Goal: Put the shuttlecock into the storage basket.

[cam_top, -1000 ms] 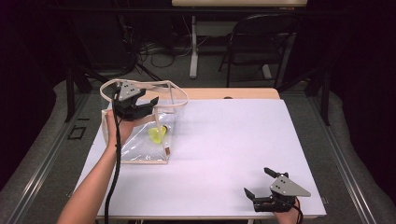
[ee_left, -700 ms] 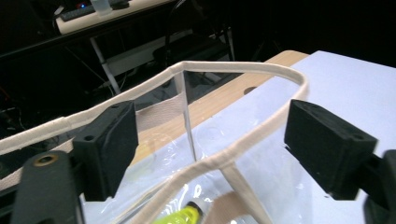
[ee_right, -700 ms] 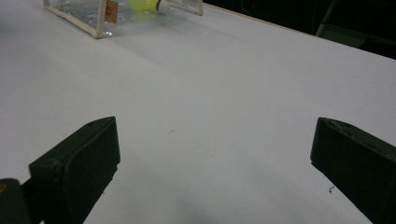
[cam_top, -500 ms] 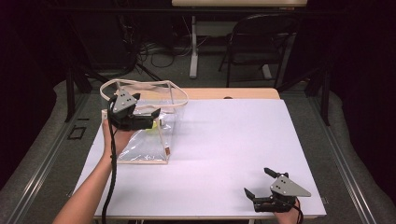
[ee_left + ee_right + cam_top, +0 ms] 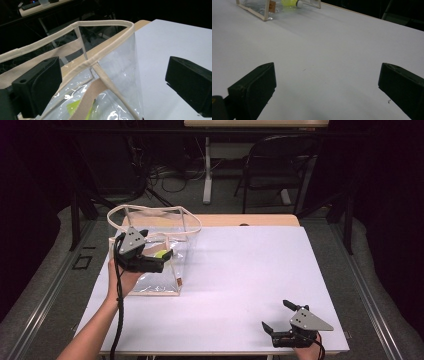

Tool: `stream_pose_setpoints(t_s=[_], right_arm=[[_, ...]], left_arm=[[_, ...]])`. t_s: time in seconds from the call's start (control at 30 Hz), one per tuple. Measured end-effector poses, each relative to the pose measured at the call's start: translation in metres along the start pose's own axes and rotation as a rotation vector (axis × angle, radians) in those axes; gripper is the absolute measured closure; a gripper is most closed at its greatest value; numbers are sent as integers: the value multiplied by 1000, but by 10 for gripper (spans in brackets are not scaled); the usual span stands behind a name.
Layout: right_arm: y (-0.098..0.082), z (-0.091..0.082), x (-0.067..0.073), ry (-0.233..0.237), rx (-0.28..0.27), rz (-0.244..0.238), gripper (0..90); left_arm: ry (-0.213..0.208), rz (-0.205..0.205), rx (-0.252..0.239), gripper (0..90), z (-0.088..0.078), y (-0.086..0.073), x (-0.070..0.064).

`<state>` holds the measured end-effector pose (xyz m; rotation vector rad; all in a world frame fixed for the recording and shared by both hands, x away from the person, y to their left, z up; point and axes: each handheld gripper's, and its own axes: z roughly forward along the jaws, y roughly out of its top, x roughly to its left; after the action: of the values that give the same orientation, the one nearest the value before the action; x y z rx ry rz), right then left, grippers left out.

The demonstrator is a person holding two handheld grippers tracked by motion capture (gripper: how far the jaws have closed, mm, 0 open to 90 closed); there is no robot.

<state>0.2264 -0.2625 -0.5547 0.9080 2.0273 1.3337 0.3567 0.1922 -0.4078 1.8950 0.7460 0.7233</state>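
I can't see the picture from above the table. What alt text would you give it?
A person's left gripper reaches with open jaws into a clear bag with beige trim that holds a yellow-green thing, at the left of a white table. The right gripper rests open near the table's front right corner.

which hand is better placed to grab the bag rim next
Left, probably. The left gripper, jaws just opened, hangs at the clear bag, straddling its rim. The right gripper rests open at the table's near corner.
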Motion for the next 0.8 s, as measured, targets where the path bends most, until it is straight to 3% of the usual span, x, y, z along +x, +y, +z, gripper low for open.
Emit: stream_pose_setpoints(t_s=[0.8], right_arm=[[2,-2,3,4,-5,-9,11]], left_arm=[[-70,9,-12,0,-23,-47,-30]])
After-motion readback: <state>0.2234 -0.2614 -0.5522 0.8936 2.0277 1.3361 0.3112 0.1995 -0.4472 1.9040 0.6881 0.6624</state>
